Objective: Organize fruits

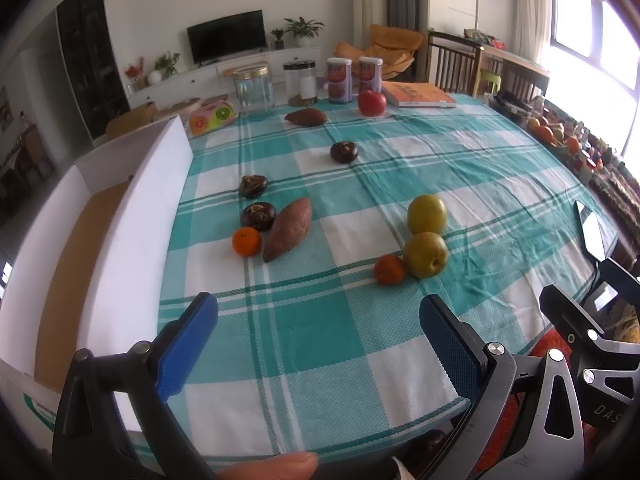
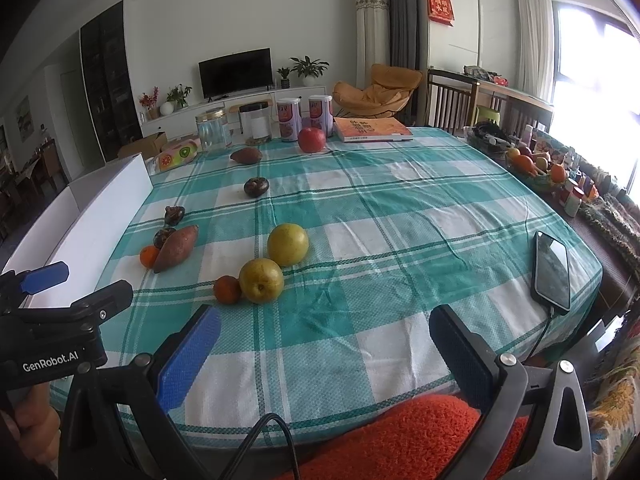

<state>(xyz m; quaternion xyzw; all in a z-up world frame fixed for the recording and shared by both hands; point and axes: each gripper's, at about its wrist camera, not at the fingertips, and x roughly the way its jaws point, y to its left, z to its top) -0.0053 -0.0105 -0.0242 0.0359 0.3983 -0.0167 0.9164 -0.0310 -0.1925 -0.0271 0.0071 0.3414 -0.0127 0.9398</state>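
On the teal checked tablecloth (image 1: 320,344) lie two yellow-green pears (image 1: 426,213) (image 1: 424,254) with a small orange (image 1: 389,269) beside them. Left of them lie a sweet potato (image 1: 288,229), a second orange (image 1: 247,241) and dark round fruits (image 1: 258,215) (image 1: 253,185) (image 1: 344,151). A red apple (image 1: 371,102) and another sweet potato (image 1: 306,117) lie far back. My left gripper (image 1: 320,344) is open and empty above the near edge. My right gripper (image 2: 324,356) is open and empty; the pears (image 2: 261,280) (image 2: 287,244) lie ahead of it.
A white open box (image 1: 120,216) stands along the table's left edge. Jars (image 1: 253,92), cans (image 1: 339,80) and a book (image 1: 418,94) line the far edge. A phone (image 2: 553,272) on a cable lies at the right. A fruit basket (image 2: 532,168) stands beyond it.
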